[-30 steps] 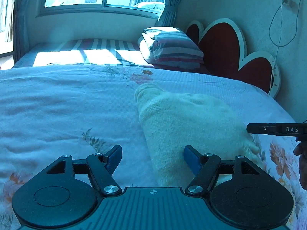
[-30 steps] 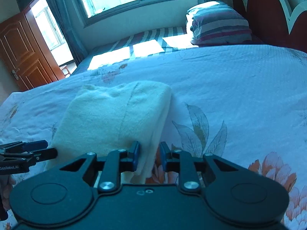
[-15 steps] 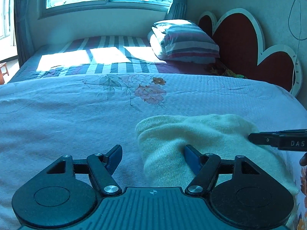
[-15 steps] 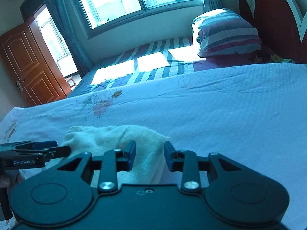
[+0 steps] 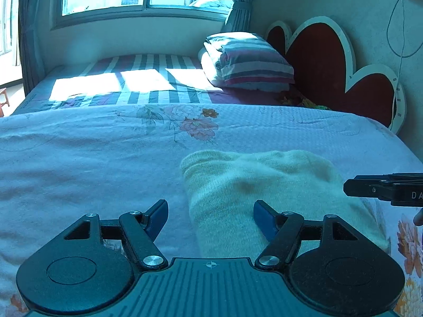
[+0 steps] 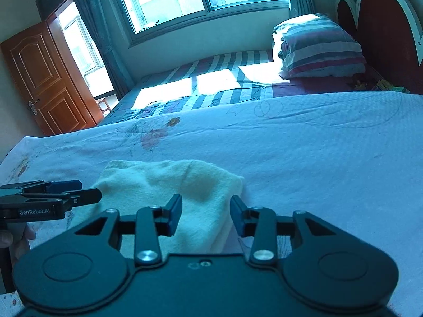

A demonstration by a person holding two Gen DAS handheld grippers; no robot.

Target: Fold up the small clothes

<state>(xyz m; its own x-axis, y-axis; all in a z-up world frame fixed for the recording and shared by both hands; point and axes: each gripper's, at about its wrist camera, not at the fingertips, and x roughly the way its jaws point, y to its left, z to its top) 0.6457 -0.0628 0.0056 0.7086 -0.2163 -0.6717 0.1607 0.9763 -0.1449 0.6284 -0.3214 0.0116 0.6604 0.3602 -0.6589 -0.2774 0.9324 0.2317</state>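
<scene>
A folded pale yellow knit garment point(image 5: 264, 185) lies on the floral bedspread point(image 5: 79, 163). My left gripper point(image 5: 210, 218) stands open over the garment's near left part, its pads clear of the cloth. The right gripper shows side-on at that view's right edge point(image 5: 370, 189). In the right wrist view the same garment point(image 6: 169, 182) lies ahead, and my right gripper point(image 6: 206, 218) hovers over its near right edge. Its jaws are opening, cloth lies below the gap, and the pads press on nothing. The left gripper point(image 6: 68, 195) juts in from the left, a hand below it.
A striped folded quilt point(image 5: 248, 62) and a red heart-shaped headboard point(image 5: 325, 71) stand at the far right. A striped sheet point(image 5: 137, 84) lies under the window. A wooden door point(image 6: 45, 79) is at the far left. Bare bedspread stretches left of the garment.
Both grippers have drawn back toward the bed's near edge, so the garment sits farther ahead and lower in both views. The right jaws have widened; the left jaws kept their spread.
</scene>
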